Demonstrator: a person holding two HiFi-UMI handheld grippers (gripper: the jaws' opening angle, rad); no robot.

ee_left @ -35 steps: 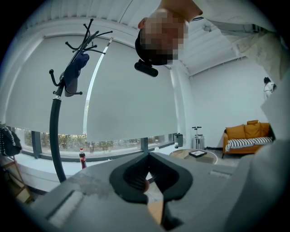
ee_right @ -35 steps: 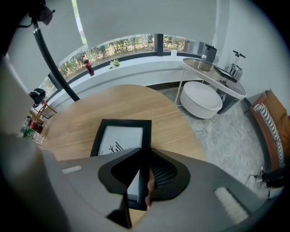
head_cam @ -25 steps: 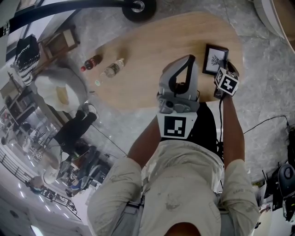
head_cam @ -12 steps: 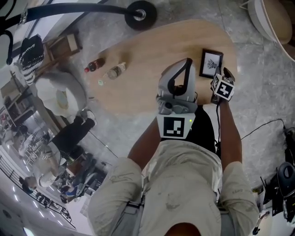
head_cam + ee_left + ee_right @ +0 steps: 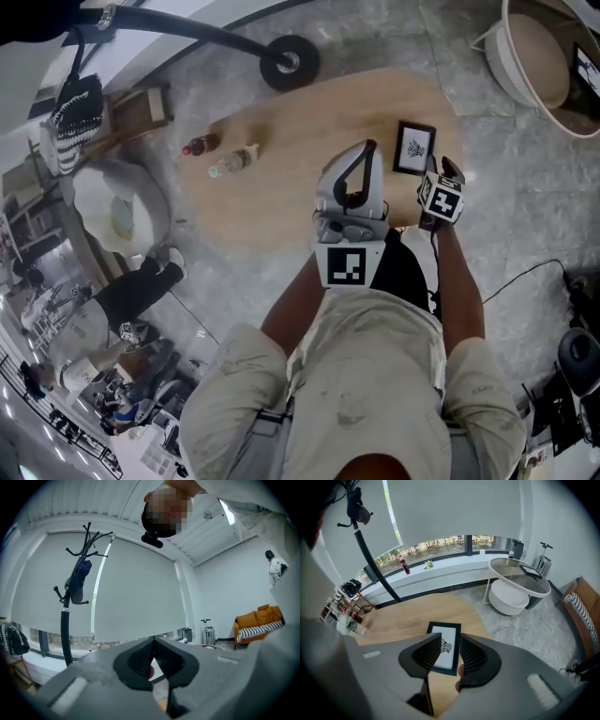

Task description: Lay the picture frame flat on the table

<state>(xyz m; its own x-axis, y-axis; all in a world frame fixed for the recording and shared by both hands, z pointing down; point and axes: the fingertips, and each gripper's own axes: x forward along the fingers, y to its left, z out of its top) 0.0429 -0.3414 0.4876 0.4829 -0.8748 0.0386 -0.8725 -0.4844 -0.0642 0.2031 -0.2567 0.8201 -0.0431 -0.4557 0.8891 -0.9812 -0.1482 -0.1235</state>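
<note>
The black picture frame (image 5: 413, 148) with a white print lies flat near the right end of the wooden table (image 5: 281, 178). My right gripper (image 5: 444, 176) hovers just at the near side of it, jaws apart and holding nothing. In the right gripper view the frame (image 5: 444, 653) shows through the gap of the right gripper (image 5: 450, 651), lower down on the tabletop. My left gripper (image 5: 367, 145) is held close to the body over the table's near edge and points upward. Its jaws meet at the tip in the left gripper view (image 5: 153, 641), with nothing between them.
A dark cola bottle (image 5: 200, 145) and a clear bottle (image 5: 232, 160) lie at the table's left end. A coat stand's round base (image 5: 289, 61) sits beyond the table. A white round side table (image 5: 520, 581) stands on the marble floor to the right.
The head camera has shifted, so the table sits lower and further left in the picture. The right gripper has drawn slightly back from the frame. The left gripper stays shut and raised.
</note>
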